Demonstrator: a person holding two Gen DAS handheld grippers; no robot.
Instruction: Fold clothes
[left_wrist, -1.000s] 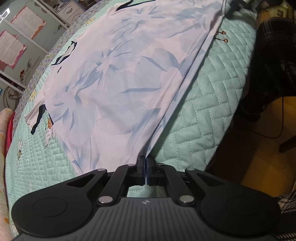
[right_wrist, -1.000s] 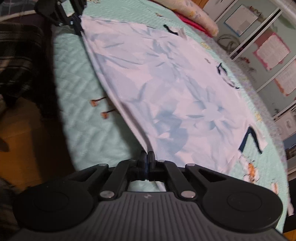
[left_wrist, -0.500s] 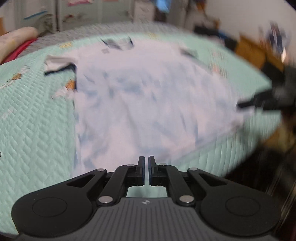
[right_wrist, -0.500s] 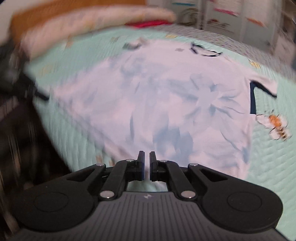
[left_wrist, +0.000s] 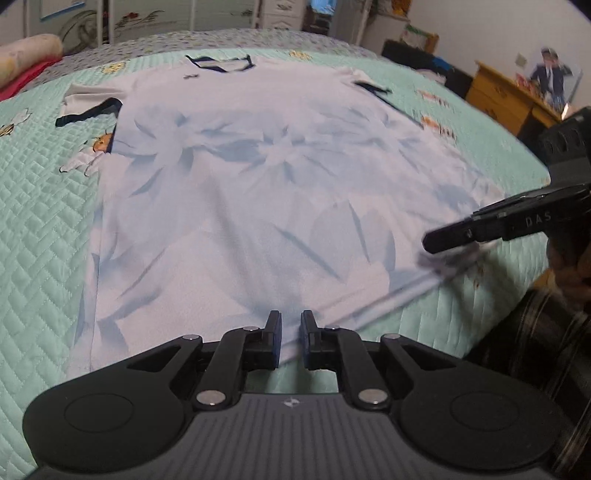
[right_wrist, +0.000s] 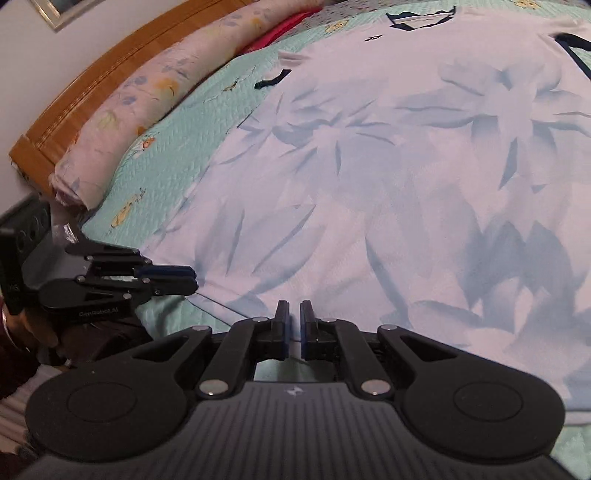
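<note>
A white T-shirt (left_wrist: 258, 184) with a pale blue flower print and dark trim lies spread flat on the mint quilted bedspread (left_wrist: 44, 240), collar at the far end. My left gripper (left_wrist: 291, 321) hovers just over the near hem. Its jaws are opening, a narrow gap shows, and no cloth is pinched between them. My right gripper (right_wrist: 294, 310) hangs over the same hem of the shirt (right_wrist: 388, 166), jaws slightly apart and empty. Each gripper shows in the other's view: the right gripper (left_wrist: 428, 243) by the hem's right corner, the left gripper (right_wrist: 194, 277) by its left corner.
A rolled floral pillow (right_wrist: 147, 96) lies along the wooden headboard (right_wrist: 92, 77) on the left. A wooden dresser (left_wrist: 506, 99) stands beyond the bed's right side. The bedspread (right_wrist: 173, 155) ends just behind both grippers, with dark floor below.
Both grippers were shut on the shirt's hem a second ago. They have let go, rolled level and parted a little. The hem has dropped onto the bed.
</note>
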